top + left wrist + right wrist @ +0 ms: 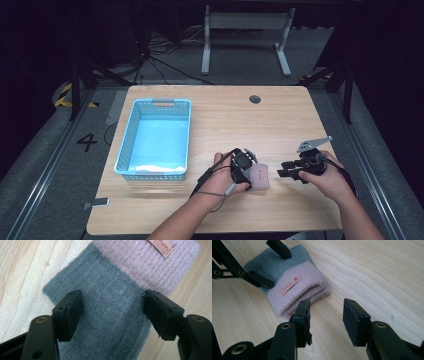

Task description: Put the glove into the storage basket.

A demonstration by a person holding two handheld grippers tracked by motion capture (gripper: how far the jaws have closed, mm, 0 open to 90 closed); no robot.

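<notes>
Folded knit piece (260, 176), grey at one end and pink at the other, lying flat on the wooden worktop (225, 120), near the front edge and right of centre. Small salmon label (291, 285) stitched on the pink half, lettering too small to read. Pink end folded in several layers, stacked edges visible in the right gripper view.

Left gripper (112, 312) poised directly over the grey half, fingers (68, 312) spread wide, one at each side of the fabric, nothing pinched between them. Contact with the cloth impossible to tell from the left gripper view. In the high view, left gripper (244, 167) just at the left edge of the knit piece, held in the person's left hand (220, 177).

Right gripper (325, 317) low over bare wood just beside the pink end, fingers (355, 320) apart and empty, one finger close to the folded pink edge without clear contact. In the high view, right gripper (290, 169) a little to the right of the knit piece, pointing toward it, grey three-cornered plate (314, 144) on top.

Light blue plastic basket (131, 137) with perforated walls on the left part of the worktop, well apart from both grippers, something pale lying flat at its near end
</notes>
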